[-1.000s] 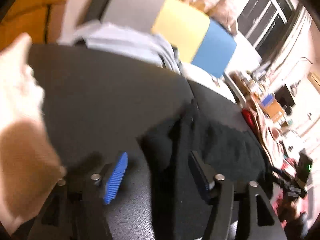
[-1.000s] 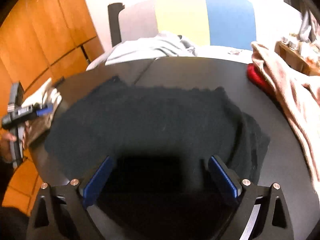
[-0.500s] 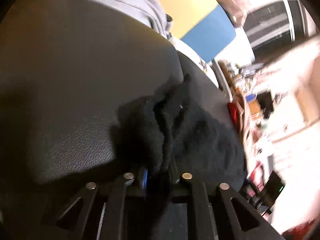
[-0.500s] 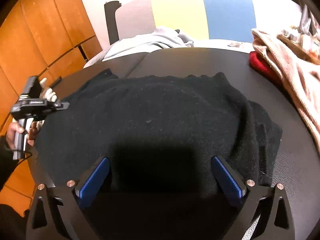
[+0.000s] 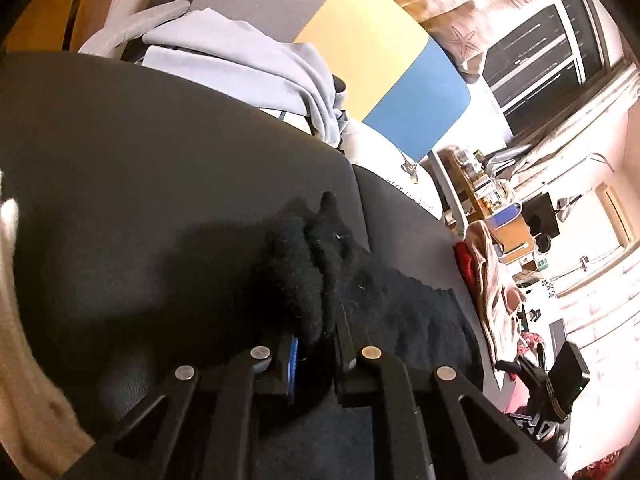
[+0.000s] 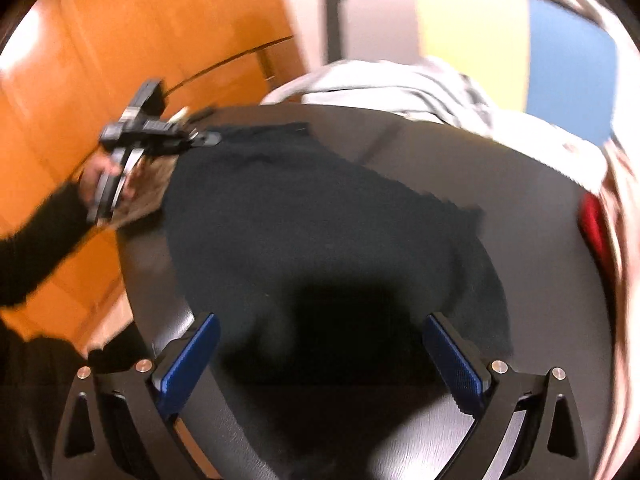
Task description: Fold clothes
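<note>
A black knit garment (image 6: 320,216) lies spread on the dark round table (image 6: 520,200). My left gripper (image 5: 316,344) is shut on a bunched edge of the black garment (image 5: 304,272) and holds it just above the table. The left gripper also shows in the right wrist view (image 6: 200,138) at the garment's far left corner. My right gripper (image 6: 320,354) is open and empty, its blue pads (image 6: 452,364) hovering over the garment's near edge.
A grey garment (image 5: 248,64) lies draped at the table's far edge by a grey, yellow and blue chair back (image 5: 384,64). A pink cloth over something red (image 5: 492,280) lies at the table's right. An orange wooden cabinet (image 6: 120,60) stands left.
My left gripper closed on the garment's edge and bunched it up. My right gripper stayed open and swung left over the garment.
</note>
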Tool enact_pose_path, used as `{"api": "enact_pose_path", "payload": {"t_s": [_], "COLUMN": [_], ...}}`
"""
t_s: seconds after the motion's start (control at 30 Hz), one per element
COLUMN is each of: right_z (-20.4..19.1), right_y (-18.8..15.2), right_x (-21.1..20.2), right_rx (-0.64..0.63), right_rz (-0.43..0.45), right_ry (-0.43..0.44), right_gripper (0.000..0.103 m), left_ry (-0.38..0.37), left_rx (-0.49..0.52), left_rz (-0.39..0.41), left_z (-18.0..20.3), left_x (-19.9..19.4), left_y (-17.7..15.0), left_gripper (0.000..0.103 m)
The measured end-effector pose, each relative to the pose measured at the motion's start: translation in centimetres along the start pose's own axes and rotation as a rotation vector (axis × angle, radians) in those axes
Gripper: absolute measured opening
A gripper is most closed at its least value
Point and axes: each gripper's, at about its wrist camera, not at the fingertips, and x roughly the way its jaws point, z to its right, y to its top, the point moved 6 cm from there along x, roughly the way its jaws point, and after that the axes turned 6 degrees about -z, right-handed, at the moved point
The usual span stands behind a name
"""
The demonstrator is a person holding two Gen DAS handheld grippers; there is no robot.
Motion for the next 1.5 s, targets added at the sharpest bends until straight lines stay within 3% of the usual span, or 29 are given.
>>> {"api": "enact_pose_path", "payload": {"t_s": [0.07, 0.17, 0.67, 0.83, 0.9, 1.0, 1.2, 1.33, 1.5], "right_z": [0.6, 3.2, 3.1, 2.7, 2.5, 2.9, 2.4, 1.5, 0.2], "right_y": [0.3, -2.2, -3.5, -3.6, -3.5, -3.5, -3.3, -3.2, -4.8], "right_x": [2.3, 6.6, 7.4, 7.6, 7.6, 7.4, 7.7, 7.6, 6.2], "right_rx": [-0.047, -0.066, 0.015, 0.043, 0.053, 0.063, 0.074, 0.060, 0.051], "right_rz": [-0.093, -0.300, -0.033, 0.018, 0.033, 0.050, 0.063, 0.058, 0.010], "right_ry": [-0.026, -0.100, -0.135, -0.130, -0.121, -0.101, -0.083, -0.113, -0.138], "right_gripper": [0.102, 0.103, 0.103, 0.103, 0.103, 0.103, 0.103, 0.103, 0.103], "left_ry": [-0.003, -0.051, -0.394, -0.370, -0.349, -0.297, -0.252, -0.277, -0.379], "left_rx": [0.005, 0.022, 0.094, 0.146, 0.171, 0.199, 0.199, 0.151, 0.065], "left_rz": [-0.002, -0.001, -0.019, -0.078, -0.153, -0.253, -0.369, -0.380, -0.464], "left_z": [0.3, 1.8, 20.4, 25.6, 27.2, 28.1, 28.0, 27.4, 28.1], "left_x": [-0.4, -1.0, 0.6, 5.4, 8.6, 13.3, 18.9, 19.4, 18.2], "left_y": [0.0, -0.2, -1.7, -3.4, -5.0, -7.2, -10.2, -10.0, -10.3], "left_gripper": [0.012, 0.012, 0.011, 0.011, 0.011, 0.011, 0.011, 0.013, 0.022]}}
